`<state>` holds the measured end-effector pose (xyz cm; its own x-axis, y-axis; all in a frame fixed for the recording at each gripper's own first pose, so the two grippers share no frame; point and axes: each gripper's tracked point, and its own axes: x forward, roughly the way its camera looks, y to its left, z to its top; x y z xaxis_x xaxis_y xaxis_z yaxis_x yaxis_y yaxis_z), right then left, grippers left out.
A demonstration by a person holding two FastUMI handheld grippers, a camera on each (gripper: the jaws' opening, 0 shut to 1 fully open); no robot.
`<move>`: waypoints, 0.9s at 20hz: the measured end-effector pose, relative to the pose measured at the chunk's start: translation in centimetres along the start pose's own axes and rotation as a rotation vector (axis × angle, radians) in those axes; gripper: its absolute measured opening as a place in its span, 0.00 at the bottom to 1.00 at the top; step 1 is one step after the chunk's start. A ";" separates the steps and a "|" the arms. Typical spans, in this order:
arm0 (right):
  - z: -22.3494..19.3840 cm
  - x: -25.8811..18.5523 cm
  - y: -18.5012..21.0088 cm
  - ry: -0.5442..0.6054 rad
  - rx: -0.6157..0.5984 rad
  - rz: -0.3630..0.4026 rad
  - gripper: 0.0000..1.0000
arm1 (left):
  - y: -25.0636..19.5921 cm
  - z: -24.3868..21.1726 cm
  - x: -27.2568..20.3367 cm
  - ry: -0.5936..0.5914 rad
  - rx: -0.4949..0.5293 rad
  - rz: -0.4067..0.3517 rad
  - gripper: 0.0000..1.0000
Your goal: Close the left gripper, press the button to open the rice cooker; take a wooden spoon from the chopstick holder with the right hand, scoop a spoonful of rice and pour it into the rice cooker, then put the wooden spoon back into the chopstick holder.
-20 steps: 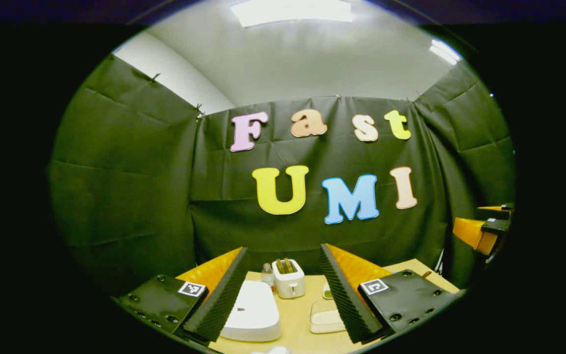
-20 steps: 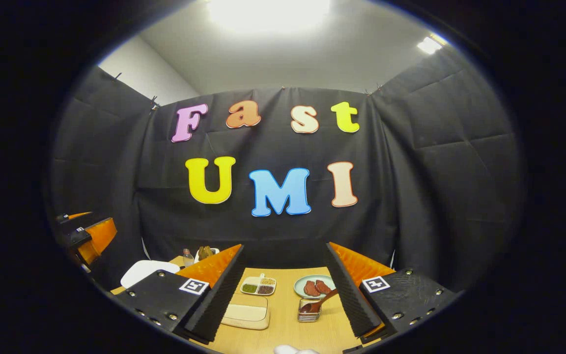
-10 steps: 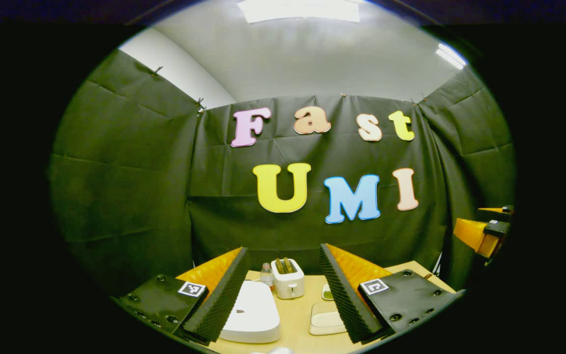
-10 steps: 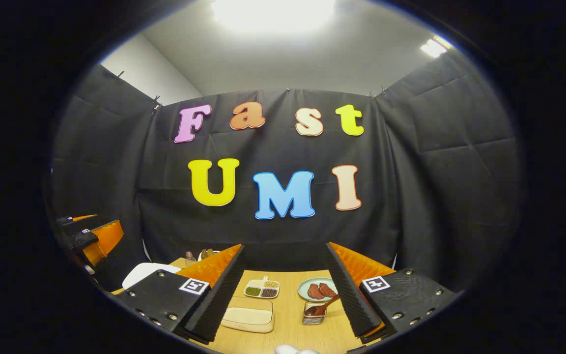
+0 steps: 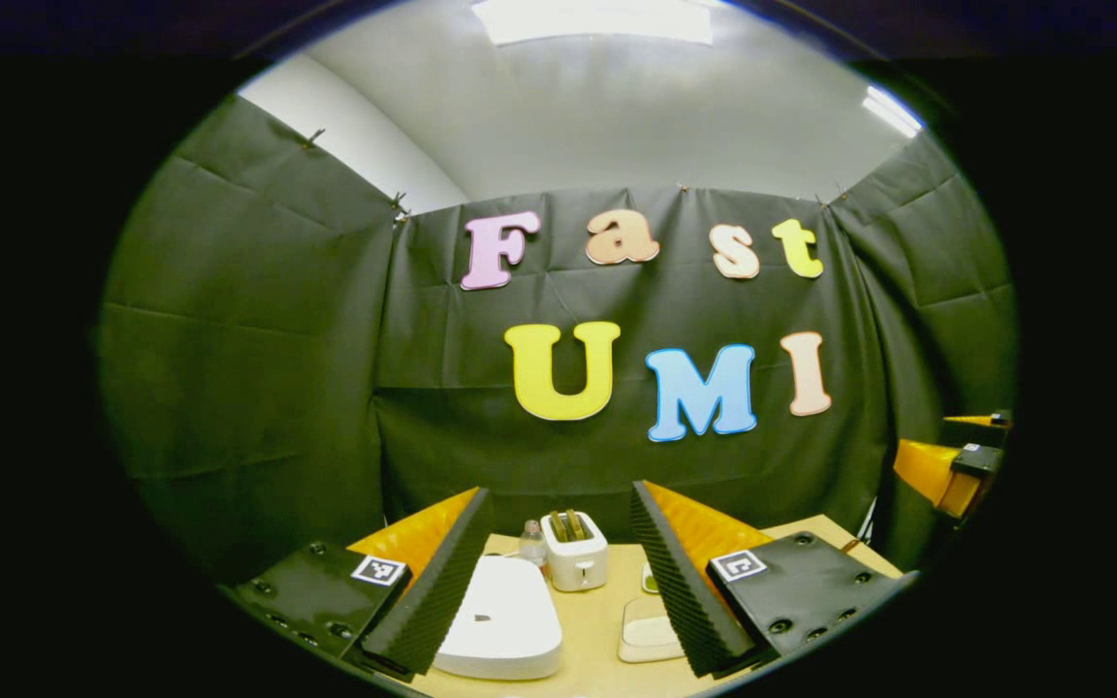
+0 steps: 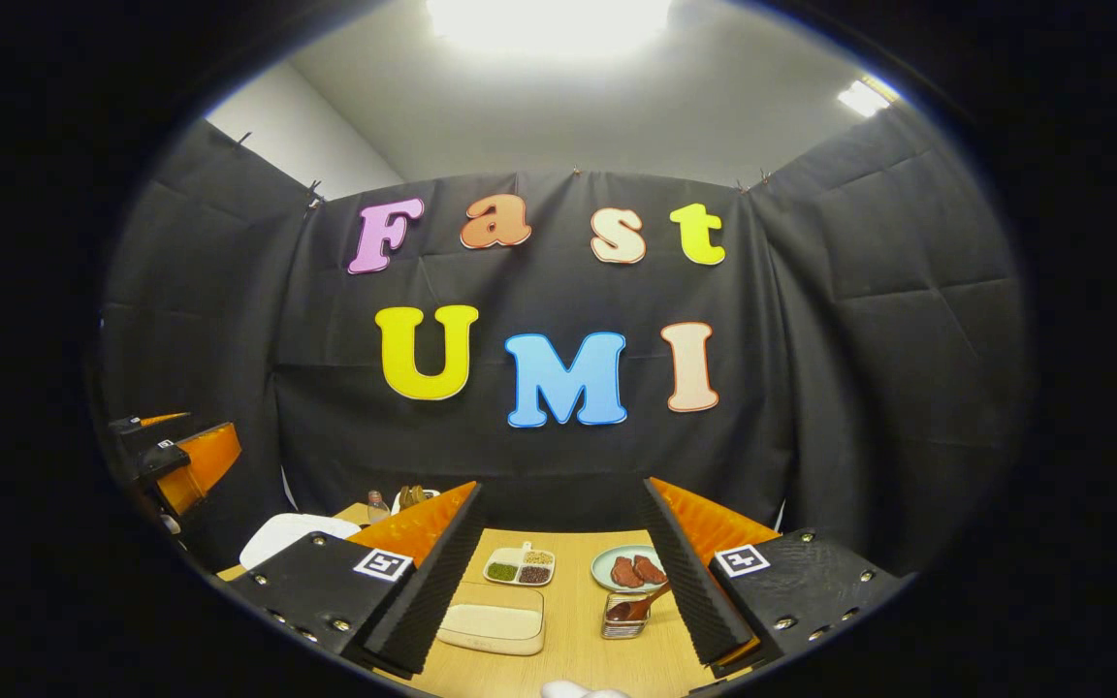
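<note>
Above the wooden desk (image 5: 607,620), left tongs (image 5: 558,572) spread wide; unclosed, they straddle the white closed rice cooker (image 5: 505,620) at six o'clock, missing its button. Right tongs (image 6: 563,572) spread too.

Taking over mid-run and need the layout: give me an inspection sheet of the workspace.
Surface: wooden table.
Job's things: white rice cooker, lid shut; wooden spoon in chopstick holder; shallow rice tray.
Clutter: toaster, small bottle, divided dish, plate with meat.
Grippers: left gripper open, empty; right gripper open, empty.
Cables: nothing seen.
Surroundings: black cloth walls, ceiling light.
</note>
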<state>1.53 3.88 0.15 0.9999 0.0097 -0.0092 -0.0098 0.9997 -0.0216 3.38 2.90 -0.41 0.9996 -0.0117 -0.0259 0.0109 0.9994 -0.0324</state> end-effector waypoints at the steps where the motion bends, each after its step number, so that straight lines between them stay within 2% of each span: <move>1: -0.1 0.1 0.0 0.002 -0.005 -0.004 0.98 | 0.1 -0.2 0.4 0.009 -0.006 -0.002 0.98; 3: -0.4 0.2 0.1 0.010 -0.012 -0.011 0.97 | -0.2 -1.0 1.0 0.039 -0.009 -0.030 0.92; 6: -0.7 0.3 0.2 0.024 -0.012 -0.016 0.97 | 1.8 -1.6 1.8 0.058 0.004 0.024 0.07; 8: -0.8 0.4 0.2 0.029 -0.023 -0.023 0.97 | 1.2 -2.1 2.1 0.072 0.021 0.001 0.08; 11: -1.3 0.3 0.3 0.049 -0.030 -0.032 0.97 | 2.7 -3.9 3.7 0.118 -0.009 0.017 0.07; 18: -3.0 0.9 1.7 0.115 -0.093 -0.047 0.98 | 10.1 -16.1 8.3 0.333 -0.085 0.160 0.07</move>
<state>2.37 5.52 -2.94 0.9918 -0.0454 -0.1198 0.0313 0.9926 -0.1170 11.35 12.41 -17.07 0.9250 0.1206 -0.3603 -0.1608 0.9834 -0.0838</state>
